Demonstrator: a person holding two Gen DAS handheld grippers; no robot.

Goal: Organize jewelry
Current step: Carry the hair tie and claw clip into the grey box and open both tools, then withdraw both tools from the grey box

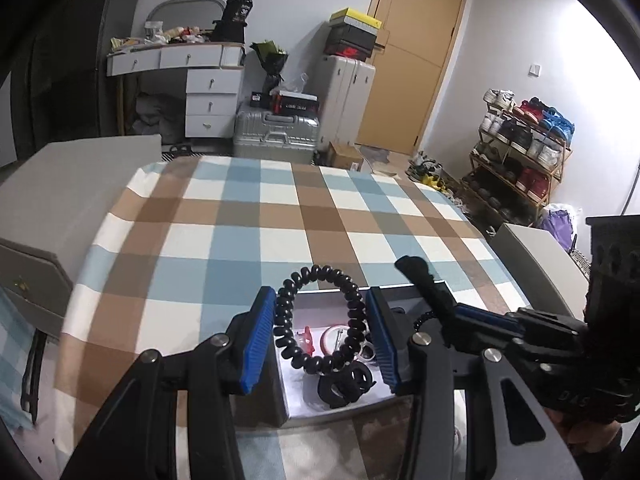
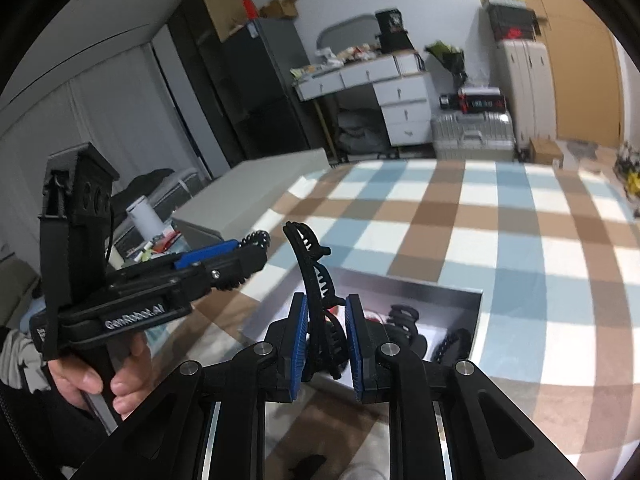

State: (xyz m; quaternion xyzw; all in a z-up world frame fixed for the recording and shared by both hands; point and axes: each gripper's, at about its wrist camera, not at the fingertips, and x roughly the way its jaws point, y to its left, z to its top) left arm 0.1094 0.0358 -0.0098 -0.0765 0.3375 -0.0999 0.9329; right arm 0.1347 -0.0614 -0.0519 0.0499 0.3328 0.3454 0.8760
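My left gripper is shut on a black beaded bracelet and holds its loop upright above a grey open box. In the box lie a black hair claw, a red piece and a round white item. My right gripper is shut on a black hair claw clip that sticks up above the same box. The right gripper shows in the left wrist view, just right of the box. The left gripper shows in the right wrist view with the bracelet.
The box sits on a table with a blue, brown and white checked cloth. A grey cabinet stands at the table's left, a white unit at its right. Suitcases, a desk and a shoe rack stand behind.
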